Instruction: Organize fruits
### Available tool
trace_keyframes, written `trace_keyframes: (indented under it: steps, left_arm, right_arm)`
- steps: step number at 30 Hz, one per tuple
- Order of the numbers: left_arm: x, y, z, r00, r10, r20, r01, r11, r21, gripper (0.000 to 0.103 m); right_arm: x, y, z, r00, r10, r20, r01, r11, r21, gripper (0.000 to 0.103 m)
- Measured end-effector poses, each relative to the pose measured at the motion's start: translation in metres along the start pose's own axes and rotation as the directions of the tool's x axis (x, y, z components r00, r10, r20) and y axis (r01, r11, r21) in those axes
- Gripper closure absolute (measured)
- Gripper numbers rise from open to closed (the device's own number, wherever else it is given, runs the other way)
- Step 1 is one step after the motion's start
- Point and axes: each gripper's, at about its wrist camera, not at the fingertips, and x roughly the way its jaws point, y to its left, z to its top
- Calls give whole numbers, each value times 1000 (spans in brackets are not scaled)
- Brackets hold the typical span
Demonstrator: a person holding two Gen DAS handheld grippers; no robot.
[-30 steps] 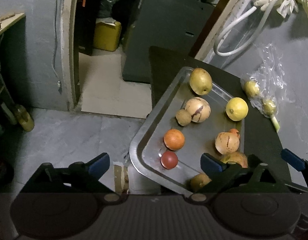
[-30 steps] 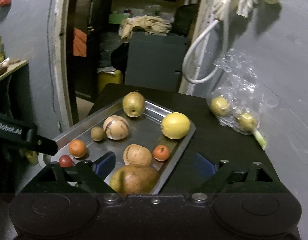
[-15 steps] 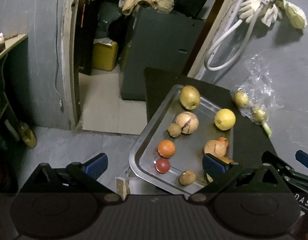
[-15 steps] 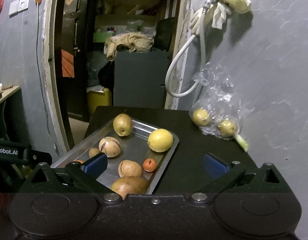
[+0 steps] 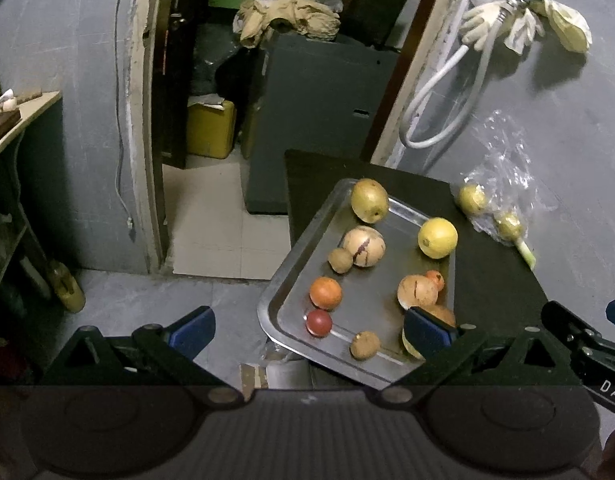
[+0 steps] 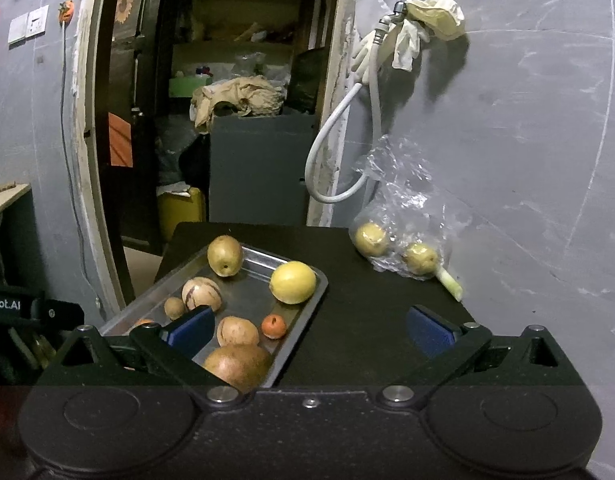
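Resting on a dark bench (image 6: pixel 367 320) is a metal tray (image 5: pixel 291 280) loaded w/ fruit, seen ahead of and below both tools. From the left wrist view, the left tool (image 5: pixel 307 330) is held wide open w/ nothing between its blue pads; the tray's near corner falls in the gap, but no contact is seen. The right tool (image 6: pixel 307 328) is likewise spread wide & empty, w/ a large brown fruit (image 6: pixel 237 364) just beyond its left finger, at the tray's near end.

On the tray, a greenish pear-like fruit (image 5: pixel 368 200) lies at the far end, long axis roughly along the tray, blossom end toward the camera. A yellow round fruit (image 5: pixel 437 237) sits by the right rim. A pale striped fruit (image 5: pixel 363 241) is touching a small brown one (image 5: pixel 340 260). Nearer are an orange fruit (image 5: pixel 326 293), a small red one (image 5: pixel 318 322) & another small brown one (image 5: pixel 364 345). A 2nd pale striped fruit (image 5: pixel 417 290) lies beside a small orange-red one (image 5: pixel 435 279).

Off the tray, a clear plastic bag (image 6: pixel 403 216) w/ two yellowish fruits is leaned vs. the grey wall, well apart from either tool. The tray's long axis runs away from the cameras.
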Motion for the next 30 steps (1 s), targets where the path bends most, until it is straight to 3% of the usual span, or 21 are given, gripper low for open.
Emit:
trace_keyframes:
  steps: [10, 18, 30]
  left_arm:
    - [-11, -5, -13, 1000, 10, -13, -10, 1000, 7, 1]
    - [-35, -11, -24, 999, 33, 32, -34, 999, 19, 1]
    - [-76, -28, -68, 998, 54, 10, -54, 998, 31, 1]
  right_arm:
    - [-18, -5, -10, 1000, -4, 17, 4, 1000, 19, 1]
    - [-40, -14, -28, 999, 29, 42, -30, 999, 21, 1]
    - [-96, -30, -60, 994, 92, 60, -94, 995, 27, 1]
